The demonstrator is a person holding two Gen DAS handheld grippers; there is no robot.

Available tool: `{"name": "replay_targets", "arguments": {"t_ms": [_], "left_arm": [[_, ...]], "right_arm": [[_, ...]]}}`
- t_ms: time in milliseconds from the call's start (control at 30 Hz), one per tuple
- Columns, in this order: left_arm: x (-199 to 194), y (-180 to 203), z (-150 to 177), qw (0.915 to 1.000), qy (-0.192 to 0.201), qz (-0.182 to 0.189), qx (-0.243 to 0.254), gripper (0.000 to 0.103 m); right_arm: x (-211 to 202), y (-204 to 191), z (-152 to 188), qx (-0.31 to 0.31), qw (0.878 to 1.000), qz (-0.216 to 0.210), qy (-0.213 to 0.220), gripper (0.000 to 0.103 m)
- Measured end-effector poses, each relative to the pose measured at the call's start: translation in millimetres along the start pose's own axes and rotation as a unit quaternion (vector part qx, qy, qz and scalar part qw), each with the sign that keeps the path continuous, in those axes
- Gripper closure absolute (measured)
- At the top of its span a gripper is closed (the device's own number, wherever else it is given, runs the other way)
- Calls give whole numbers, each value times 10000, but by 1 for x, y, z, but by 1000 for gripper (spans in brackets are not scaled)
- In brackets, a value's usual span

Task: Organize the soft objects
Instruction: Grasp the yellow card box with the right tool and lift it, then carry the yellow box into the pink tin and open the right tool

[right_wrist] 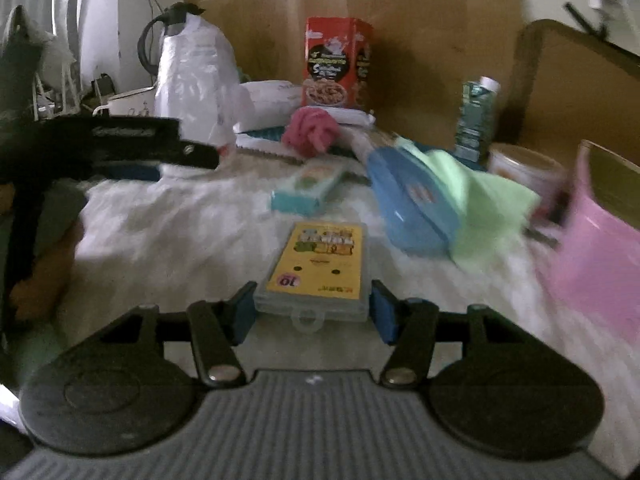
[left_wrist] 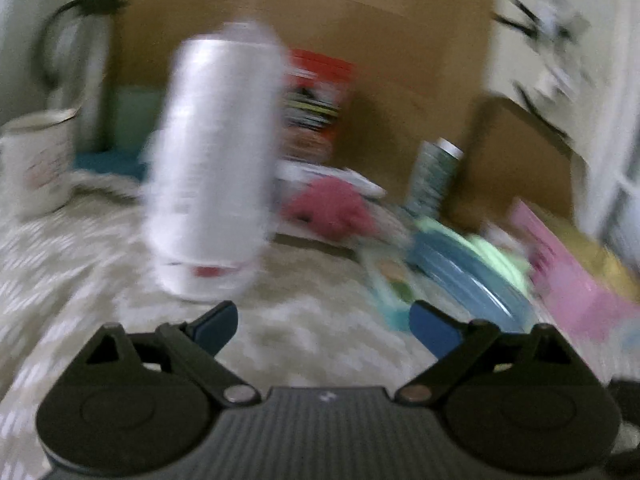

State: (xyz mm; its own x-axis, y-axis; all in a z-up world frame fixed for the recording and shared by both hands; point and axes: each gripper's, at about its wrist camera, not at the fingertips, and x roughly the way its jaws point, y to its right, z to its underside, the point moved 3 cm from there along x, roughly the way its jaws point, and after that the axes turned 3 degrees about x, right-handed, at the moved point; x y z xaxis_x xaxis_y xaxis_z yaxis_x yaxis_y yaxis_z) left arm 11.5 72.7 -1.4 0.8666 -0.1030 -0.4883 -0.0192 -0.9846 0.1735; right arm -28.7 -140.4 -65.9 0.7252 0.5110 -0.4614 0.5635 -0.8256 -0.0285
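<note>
My right gripper (right_wrist: 314,310) is shut on a clear plastic case with a yellow label (right_wrist: 318,270), held low over the white patterned cloth (right_wrist: 168,232). My left gripper (left_wrist: 324,326) is open and empty; its view is blurred. It also shows in the right wrist view (right_wrist: 176,152), at the left beside a white plastic bottle (right_wrist: 192,80). That bottle stands just ahead of it in the left wrist view (left_wrist: 212,160). A pink soft cloth (right_wrist: 312,130) lies bunched at the back. A light green cloth (right_wrist: 480,200) lies draped over a blue lidded container (right_wrist: 412,204).
A red cereal box (right_wrist: 338,64), a green carton (right_wrist: 476,120), a teal small box (right_wrist: 308,188), a white mug (left_wrist: 36,160), a black-handled kettle (left_wrist: 80,72) and a pink box (right_wrist: 600,248) stand around. Cardboard (right_wrist: 420,20) backs the surface.
</note>
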Motion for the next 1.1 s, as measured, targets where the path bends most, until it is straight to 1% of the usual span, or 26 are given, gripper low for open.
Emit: {"name": "replay_targets", "arguments": {"t_ms": [33,67,100,133,167,200,233,267,300,333,367,400,433,467,500,567,633,700,800,867,933,967,1000,1067,1100], "left_arm": [[0,12,1,9996,-102,125,231,9],[-1,23,3,9987,-210,308,360,10],[-2,38,6,9963,-371,684,355,11],[-3,50,10,9922,-554,1084,278,11],[-2,66,13,9840,-828,1564,193,11],[0,80,17,9765,-1056,1872,159,14],[1,93,20,9683,-1308,2122,136,17],[4,104,22,9618,-1524,2273,119,21],[5,113,23,9596,-1597,2314,141,23],[7,122,23,9587,-1655,2304,199,29],[9,129,24,9560,-1751,2343,217,47],[11,134,23,9538,-1823,2381,159,49],[13,139,20,9530,-1839,2406,93,51],[13,143,17,9527,-1806,2444,80,52],[14,149,11,9528,-1741,2482,141,52],[12,169,-2,9536,-1563,2550,339,53],[16,194,-21,9511,-1413,2691,543,54],[20,217,-35,9472,-1313,2841,699,54],[35,263,-54,9417,-1170,3011,945,51],[47,289,-64,9414,-1037,3022,1078,48],[61,306,-67,9433,-990,2962,1124,45],[68,311,-68,9441,-1029,2931,1103,41],[75,316,-67,9447,-1081,2900,1085,33],[85,318,-65,9520,-1111,2644,1070,21],[85,315,-63,9564,-1063,2486,1105,18]], "right_arm": [[-9,5,5,62,10000,-22,-2,42],[-17,10,11,159,9999,-28,18,42],[-23,15,14,262,9996,-36,40,42],[-30,24,18,377,9992,-126,50,42],[-35,28,21,559,9982,-208,84,42],[-38,29,24,803,9963,-295,123,42],[-39,32,25,1102,9929,-420,150,42],[-39,37,25,1349,9893,-530,174,42],[-38,41,26,1601,9847,-656,214,42],[-37,46,26,1843,9791,-815,266,42],[-35,52,29,2003,9744,-971,310,42],[-34,52,31,2110,9713,-1043,351,43],[-35,53,31,2089,9715,-1049,390,43],[-35,50,31,2015,9737,-959,451,43],[-38,55,30,1965,9753,-835,575,43],[-46,66,26,1817,9770,-726,850,43],[-56,80,20,1777,9755,-562,1168,43],[-65,89,10,1673,9746,-216,1474,43],[-75,109,-5,1597,9684,468,1856,43],[-78,127,-14,1651,9611,859,2040,43],[-77,145,-20,1666,9554,1159,2145,42],[-76,154,-21,1679,9534,1282,2155,42],[-71,162,-23,1699,9519,1441,2103,42],[-56,173,-27,1680,9492,1841,1922,42],[-51,178,-25,1661,9476,2009,1848,41]]}}
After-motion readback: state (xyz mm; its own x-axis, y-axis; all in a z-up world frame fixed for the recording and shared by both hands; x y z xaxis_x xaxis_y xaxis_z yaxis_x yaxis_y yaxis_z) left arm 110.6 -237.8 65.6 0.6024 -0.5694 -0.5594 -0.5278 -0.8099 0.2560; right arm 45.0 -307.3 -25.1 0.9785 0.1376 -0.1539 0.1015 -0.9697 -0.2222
